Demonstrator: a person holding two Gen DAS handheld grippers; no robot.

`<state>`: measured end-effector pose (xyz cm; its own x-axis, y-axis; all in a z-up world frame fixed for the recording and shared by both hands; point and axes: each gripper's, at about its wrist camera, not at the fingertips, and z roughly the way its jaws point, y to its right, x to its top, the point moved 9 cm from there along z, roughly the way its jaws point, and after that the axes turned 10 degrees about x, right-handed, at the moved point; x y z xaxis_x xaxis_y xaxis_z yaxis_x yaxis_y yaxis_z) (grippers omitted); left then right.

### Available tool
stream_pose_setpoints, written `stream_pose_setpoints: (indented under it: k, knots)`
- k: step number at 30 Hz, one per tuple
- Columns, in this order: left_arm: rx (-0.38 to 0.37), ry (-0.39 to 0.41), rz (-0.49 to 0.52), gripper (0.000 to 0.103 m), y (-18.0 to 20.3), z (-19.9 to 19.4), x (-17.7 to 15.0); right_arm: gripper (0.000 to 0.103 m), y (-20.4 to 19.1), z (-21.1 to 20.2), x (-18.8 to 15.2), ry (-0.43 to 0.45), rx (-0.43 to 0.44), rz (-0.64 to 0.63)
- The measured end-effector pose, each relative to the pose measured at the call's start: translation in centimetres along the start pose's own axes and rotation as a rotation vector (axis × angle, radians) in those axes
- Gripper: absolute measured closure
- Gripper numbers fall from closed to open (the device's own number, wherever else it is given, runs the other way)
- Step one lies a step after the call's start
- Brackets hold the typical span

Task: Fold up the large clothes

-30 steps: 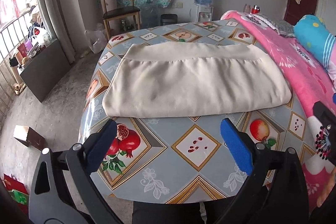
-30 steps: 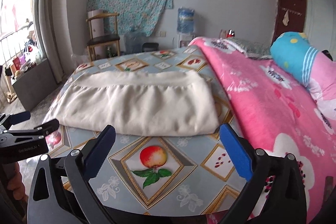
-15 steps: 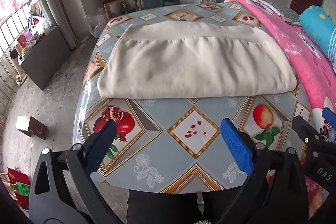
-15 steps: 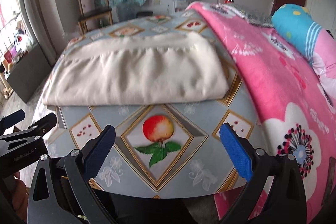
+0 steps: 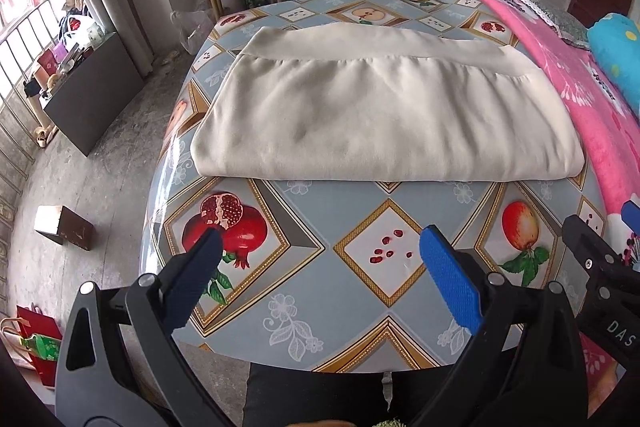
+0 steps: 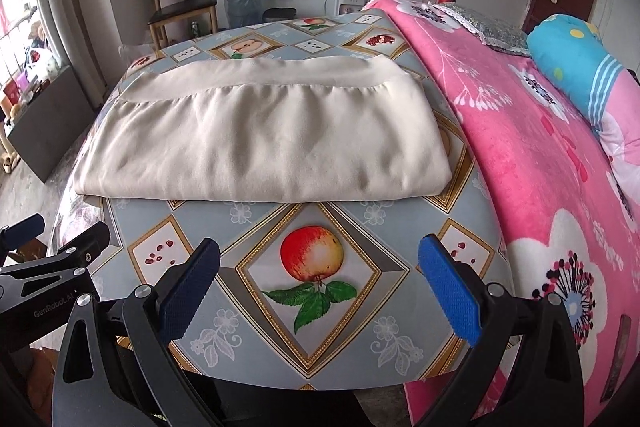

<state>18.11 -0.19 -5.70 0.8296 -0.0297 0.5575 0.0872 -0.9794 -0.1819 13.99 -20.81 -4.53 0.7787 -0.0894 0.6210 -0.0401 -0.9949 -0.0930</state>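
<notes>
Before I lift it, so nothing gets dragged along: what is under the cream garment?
The cream garment lies on the fruit-print tablecloth, which shows all around it. Whatever sits directly beneath the cloth is covered and cannot be seen.

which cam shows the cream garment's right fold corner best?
Right wrist view: the cream garment has its right corner fairly central, with clear tablecloth around it. Left wrist view shows the same corner near the fisheye edge, stretched, against the pink blanket.
</notes>
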Motion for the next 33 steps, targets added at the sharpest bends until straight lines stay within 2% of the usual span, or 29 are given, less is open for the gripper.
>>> stream_pose_setpoints:
  k: [11,33]
  knots:
    - [-0.012,-0.032,-0.001,0.008,0.15,0.77,-0.29,0.006,-0.24,0.45,-0.33,-0.021,-0.021,-0.013]
    - [-0.029,-0.017,0.014,0.008,0.65,0.08,-0.4,0.006,-0.18,0.11,-0.36,-0.016,-0.023,-0.008]
